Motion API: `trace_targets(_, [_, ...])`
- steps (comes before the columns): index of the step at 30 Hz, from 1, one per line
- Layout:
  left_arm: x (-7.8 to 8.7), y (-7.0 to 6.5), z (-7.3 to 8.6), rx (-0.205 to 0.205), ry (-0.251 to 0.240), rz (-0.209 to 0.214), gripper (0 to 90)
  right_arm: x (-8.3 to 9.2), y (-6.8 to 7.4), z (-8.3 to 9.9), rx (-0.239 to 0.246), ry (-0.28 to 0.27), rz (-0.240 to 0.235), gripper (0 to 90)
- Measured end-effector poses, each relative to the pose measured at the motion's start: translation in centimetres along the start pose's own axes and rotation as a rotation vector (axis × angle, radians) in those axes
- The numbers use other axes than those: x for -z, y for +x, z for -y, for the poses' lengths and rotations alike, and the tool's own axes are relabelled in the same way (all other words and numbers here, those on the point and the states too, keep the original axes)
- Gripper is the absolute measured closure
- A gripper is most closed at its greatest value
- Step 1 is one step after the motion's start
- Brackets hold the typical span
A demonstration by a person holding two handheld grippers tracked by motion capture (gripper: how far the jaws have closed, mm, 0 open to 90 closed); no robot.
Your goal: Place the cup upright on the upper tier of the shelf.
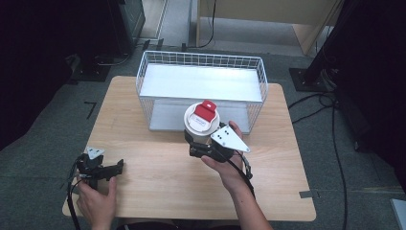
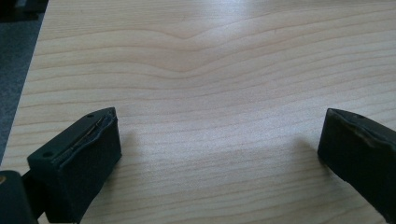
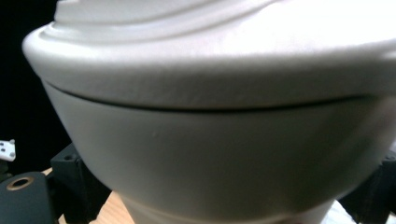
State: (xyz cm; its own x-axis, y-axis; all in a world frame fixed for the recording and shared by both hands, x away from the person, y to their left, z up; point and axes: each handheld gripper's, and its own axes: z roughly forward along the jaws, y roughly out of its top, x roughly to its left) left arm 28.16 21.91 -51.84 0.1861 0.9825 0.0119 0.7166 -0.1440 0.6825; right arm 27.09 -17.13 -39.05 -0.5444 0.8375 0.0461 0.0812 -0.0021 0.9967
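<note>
White lidded cup [image 1: 201, 125] with red tab, upright, clamped between jaws of right gripper [image 1: 203, 143], just before wire basket [image 1: 158, 81]. Left gripper [image 1: 104, 170] spread wide, holding nothing, low over bare wooden table [image 1: 158, 177] near its left front corner. Grey floor around table edges.

white lidded cup [image 1: 202, 122], red tab, upright, before wire basket [image 1: 201, 72]
</note>
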Motion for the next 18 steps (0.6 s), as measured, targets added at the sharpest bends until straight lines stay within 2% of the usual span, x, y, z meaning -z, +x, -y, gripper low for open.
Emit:
trace_targets(3, [0.0,0.0,0.0,0.0,0.0,0.0,0.0,-0.2,-0.1,-0.6,0.015,-0.008,0.012,8.4])
trace_targets(18, [0.0,0.0,0.0,0.0,0.0,0.0,0.0,-1.2,-1.1,-3.5,0.02,-0.052,0.051,8.4])
